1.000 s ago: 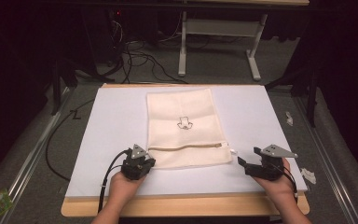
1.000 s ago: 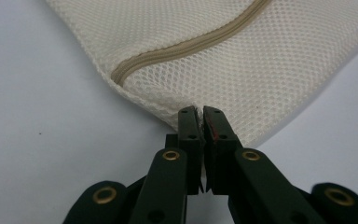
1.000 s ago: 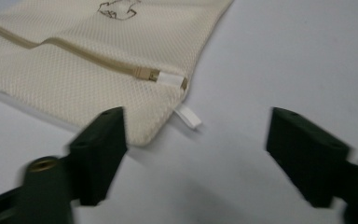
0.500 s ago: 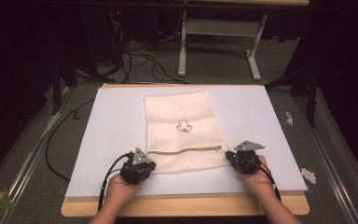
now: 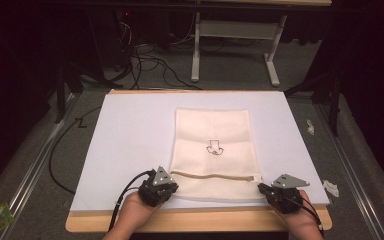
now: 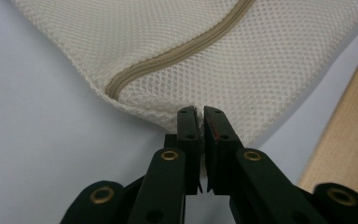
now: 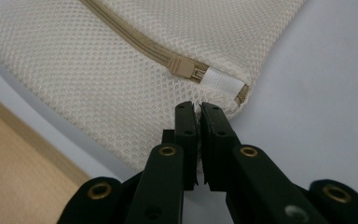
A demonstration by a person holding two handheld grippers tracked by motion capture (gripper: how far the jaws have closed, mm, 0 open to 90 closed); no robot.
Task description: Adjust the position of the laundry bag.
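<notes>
The cream mesh bag (image 5: 215,150) lies flat on the white surface (image 5: 130,135), long axis running away from the person, its zipper (image 5: 212,175) crosswise near the near end. The left gripper (image 6: 199,114) pinches the bag's near left corner and the right gripper (image 7: 196,108) its near right corner, jaws pressed together on the mesh. The zipper is closed, slider (image 7: 184,67) at the right end; contents cannot be told.

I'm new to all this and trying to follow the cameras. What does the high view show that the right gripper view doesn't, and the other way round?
High view alone: the whole mesh bag with its small printed mark, both hands, the left gripper at the bag's other near corner, the floor cables.

Right gripper view alone: the zipper pull beside a white tab, and the weave up close.

Both: the right gripper shut on the bag's edge, the white table cover.
</notes>
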